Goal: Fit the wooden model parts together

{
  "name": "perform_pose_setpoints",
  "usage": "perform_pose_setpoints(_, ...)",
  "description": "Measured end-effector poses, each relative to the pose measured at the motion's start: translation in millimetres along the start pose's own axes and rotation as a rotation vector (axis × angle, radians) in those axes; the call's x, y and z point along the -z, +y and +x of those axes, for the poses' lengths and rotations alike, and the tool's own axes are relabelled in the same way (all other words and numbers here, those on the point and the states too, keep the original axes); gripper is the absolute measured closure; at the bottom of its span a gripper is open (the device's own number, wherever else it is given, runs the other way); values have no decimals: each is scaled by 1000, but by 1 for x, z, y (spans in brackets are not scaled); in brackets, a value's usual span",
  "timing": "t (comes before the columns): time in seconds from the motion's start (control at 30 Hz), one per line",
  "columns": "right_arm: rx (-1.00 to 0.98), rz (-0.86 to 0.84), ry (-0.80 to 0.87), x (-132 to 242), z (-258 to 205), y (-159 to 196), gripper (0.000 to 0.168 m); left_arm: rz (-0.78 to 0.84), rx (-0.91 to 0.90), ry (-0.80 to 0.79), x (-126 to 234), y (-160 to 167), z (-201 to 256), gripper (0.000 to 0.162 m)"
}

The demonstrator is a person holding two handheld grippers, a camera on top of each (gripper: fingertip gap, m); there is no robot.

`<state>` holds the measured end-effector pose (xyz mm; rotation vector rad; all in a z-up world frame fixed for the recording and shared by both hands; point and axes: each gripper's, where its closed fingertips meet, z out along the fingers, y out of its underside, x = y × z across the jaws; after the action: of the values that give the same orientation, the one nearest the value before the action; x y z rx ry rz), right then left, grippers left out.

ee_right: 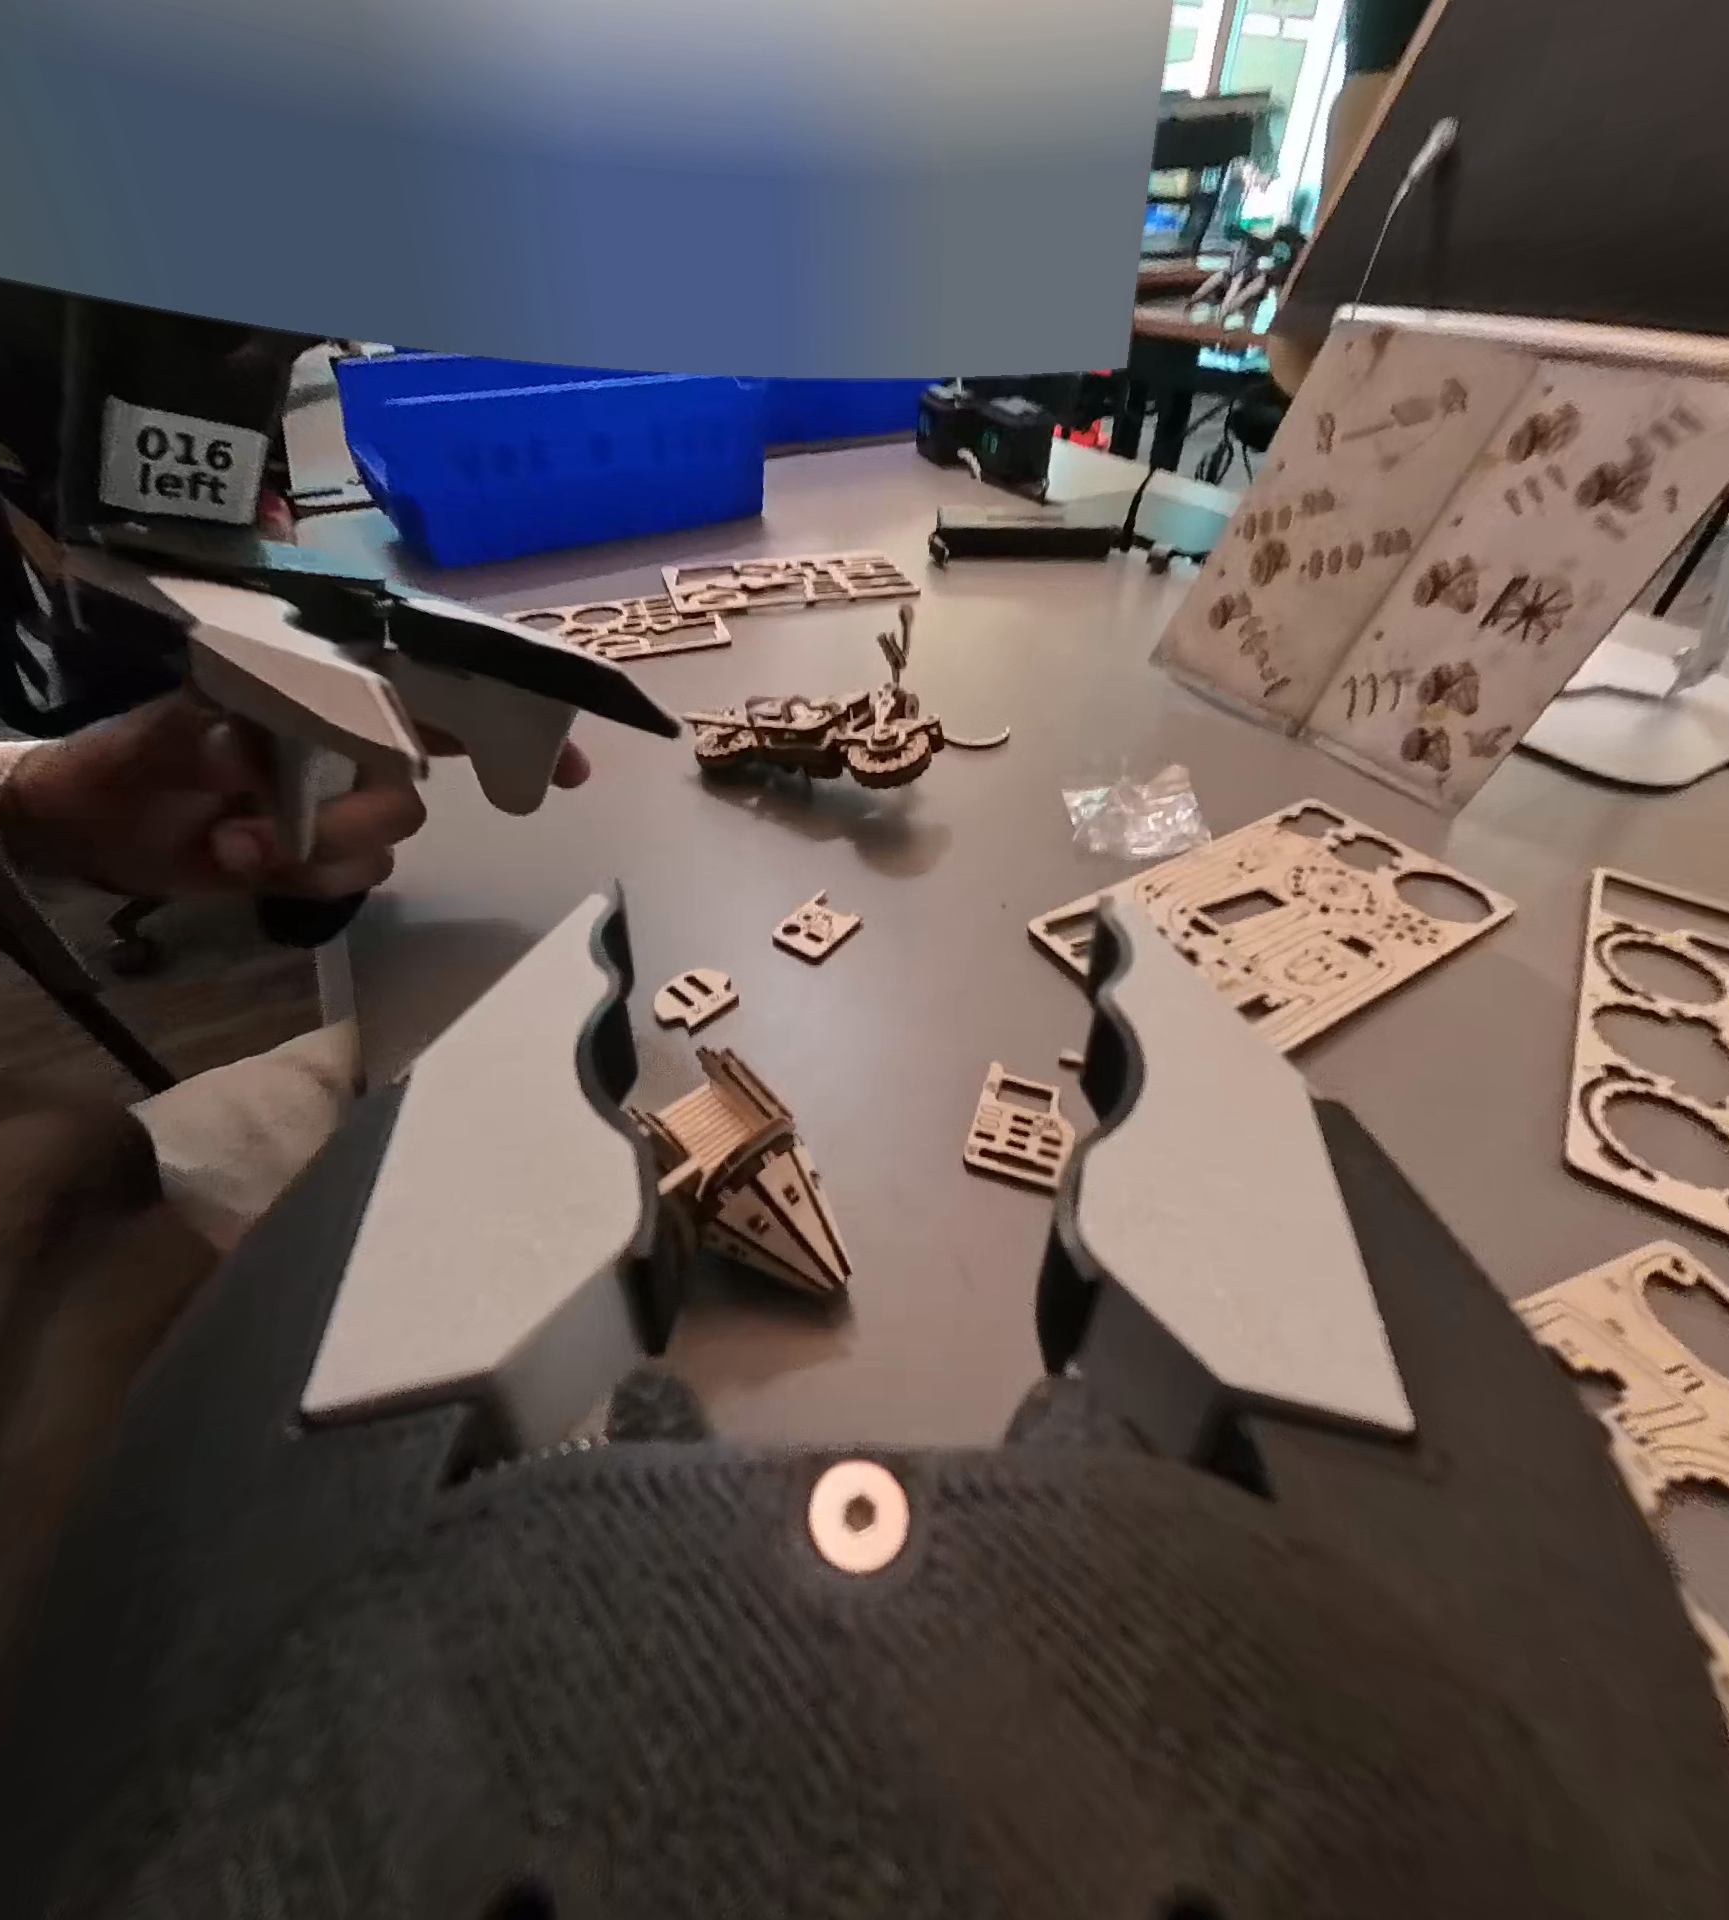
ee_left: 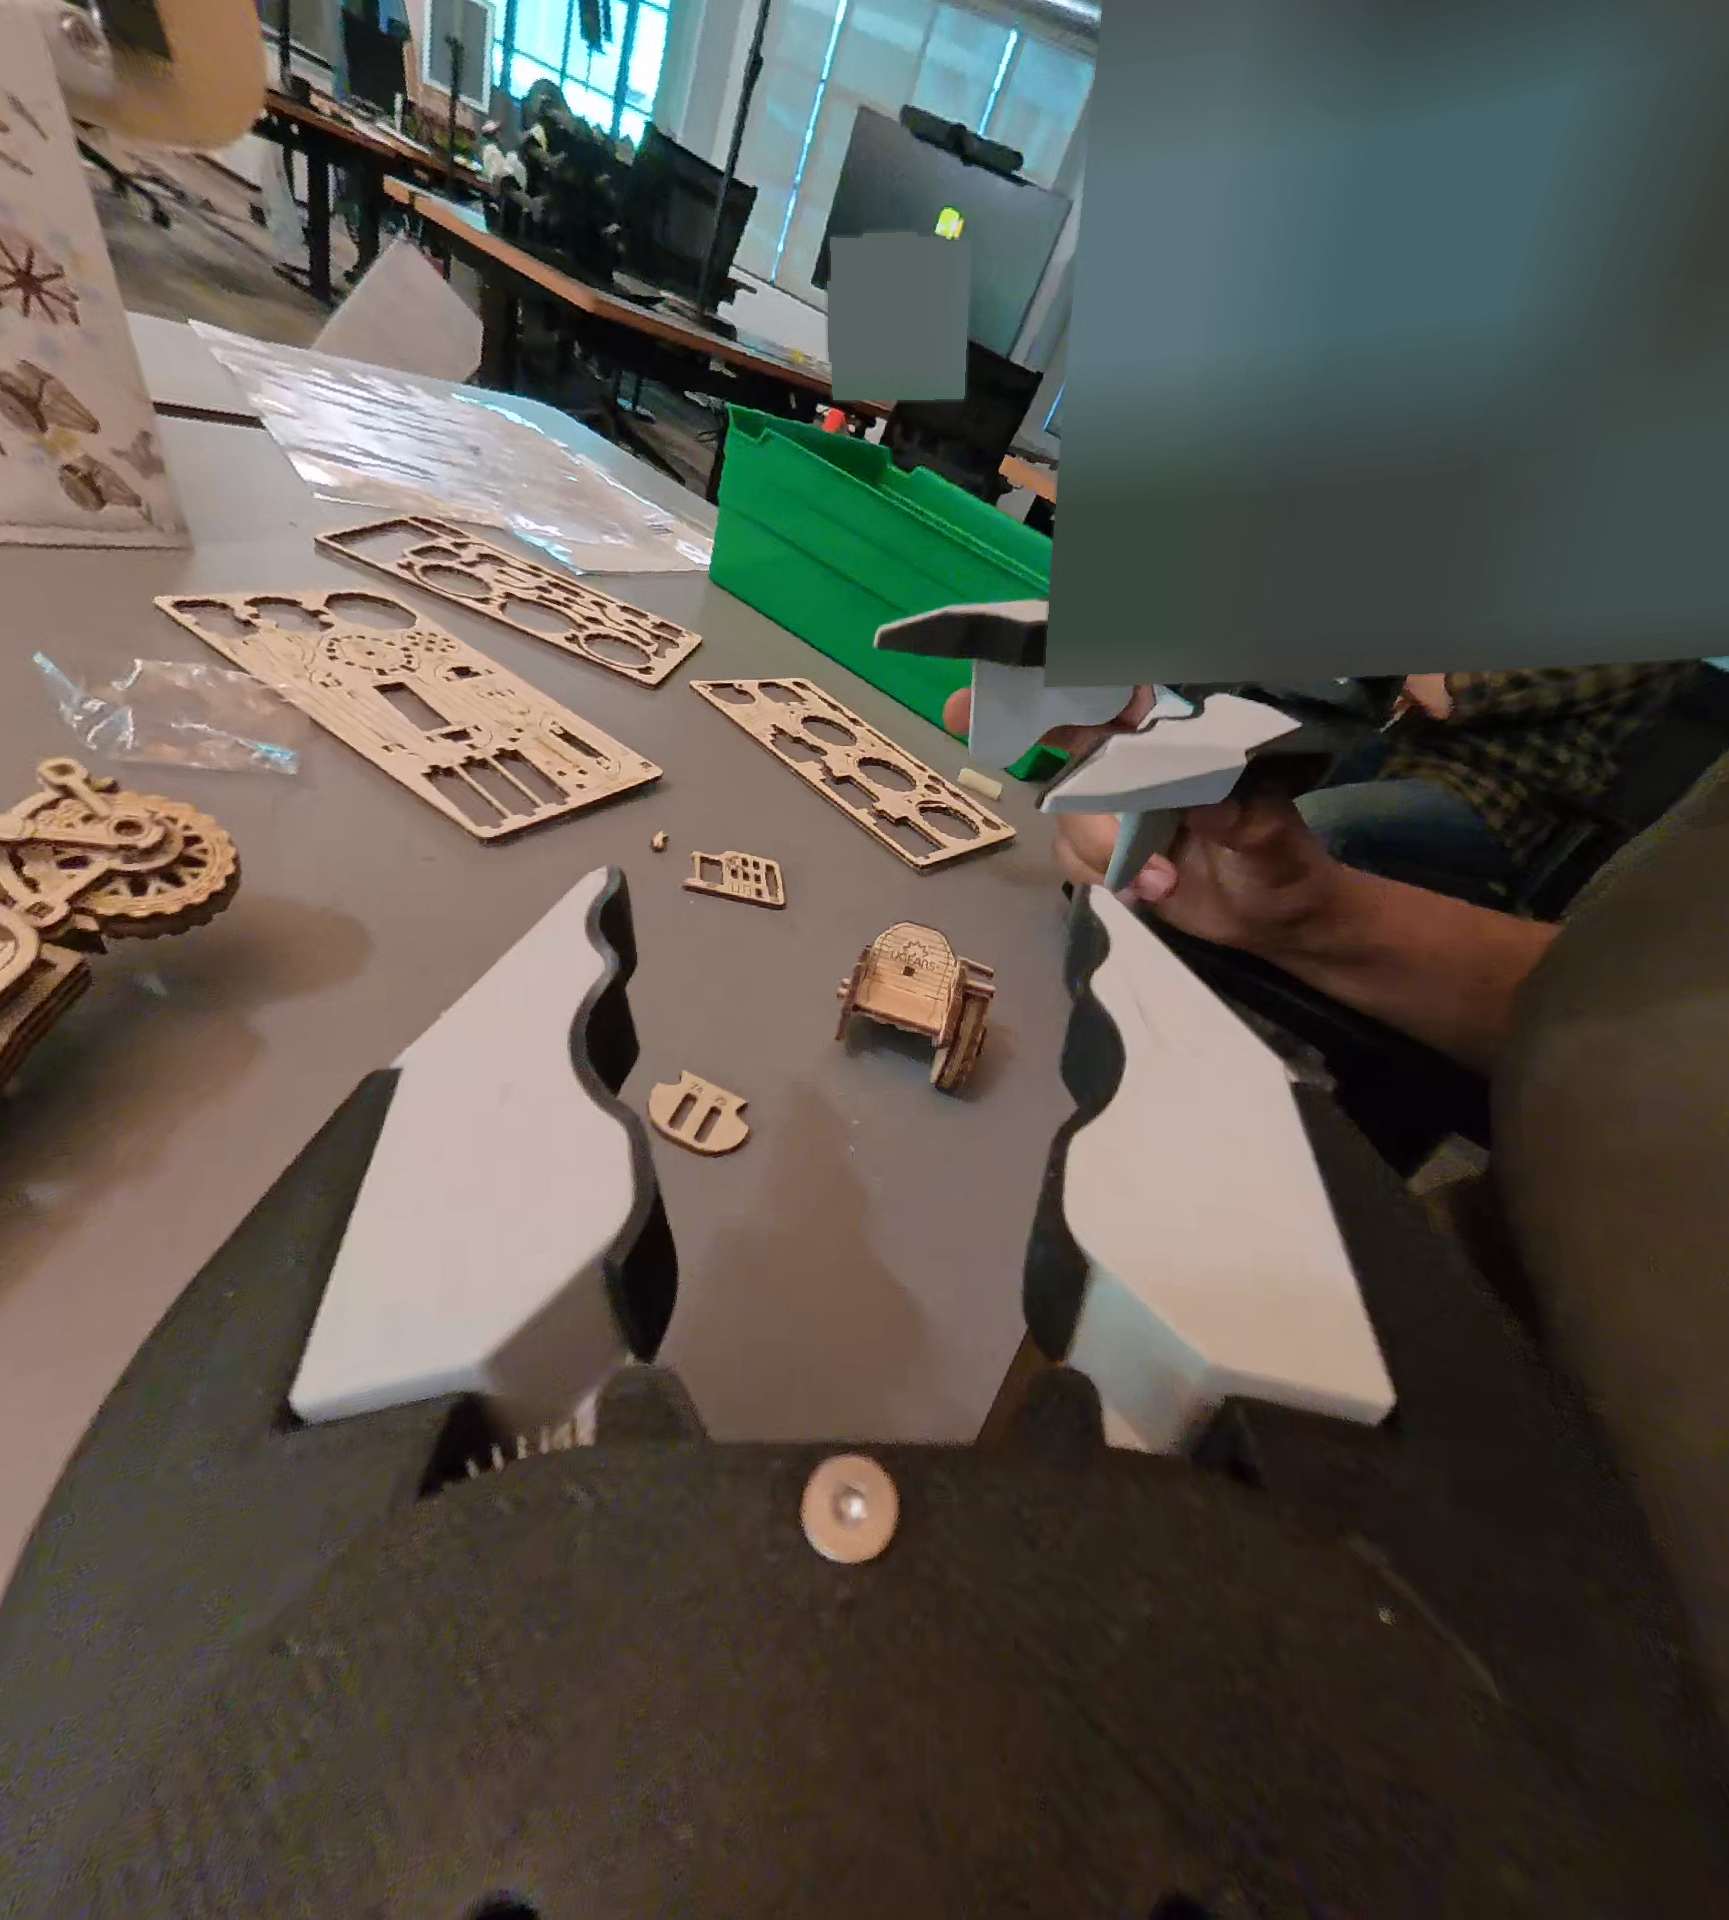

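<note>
A: Grey worktop (ee_left: pixel 486 956), strewn with laser-cut wooden kit pieces.

B: And the grippers?

A: Left gripper (ee_left: pixel 844 914) hovering above the worktop, jaws wide apart, gripping nothing. Right gripper (ee_right: pixel 855 935) likewise held above the surface, jaws spread, empty; seen also from the left wrist view at the worktop's right edge, in a hand (ee_left: pixel 1224 873).

B: Where is the model part?

A: Small boxy wooden sub-assembly (ee_left: pixel 917 1003) lying on the worktop between the two grippers. In the right wrist view, just beside the inner face of the left-hand finger (ee_right: pixel 517 1132); touching or not, cannot tell. Nearby, loose flat pieces: a rounded slotted piece (ee_left: pixel 699 1112), a small gridded piece (ee_left: pixel 735 878), and a notched flat piece (ee_right: pixel 816 927) visible only in the right wrist view.

B: Anything else on the surface?

A: Partly built wooden motorcycle model (ee_right: pixel 818 727) toward the left edge. Three punched-out wooden sheets (ee_left: pixel 403 707) farther back. Crumpled clear plastic bag (ee_left: pixel 174 712) beside the sheets. Propped instruction booklet (ee_right: pixel 1442 561) at the far left corner. Green bin (ee_left: pixel 839 551) at the far right, blue bin (ee_right: pixel 548 457) at the edge behind the left gripper.
</note>
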<state>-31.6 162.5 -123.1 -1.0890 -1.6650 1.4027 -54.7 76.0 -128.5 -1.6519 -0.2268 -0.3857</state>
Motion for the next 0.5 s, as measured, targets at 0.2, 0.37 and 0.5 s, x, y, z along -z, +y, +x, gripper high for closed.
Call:
perform_pose_setpoints(0.2,-74,-14,-40,-3,4,5,82,24,32,-21,8,-6,-13,69)
perform_pose_setpoints(0.37,-95,-22,-45,-3,6,8,78,14,71,-22,9,-4,-18,64)
perform_pose_setpoints(0.5,-104,-34,-44,-6,9,12,71,-13,132,-6,6,2,-20,62)
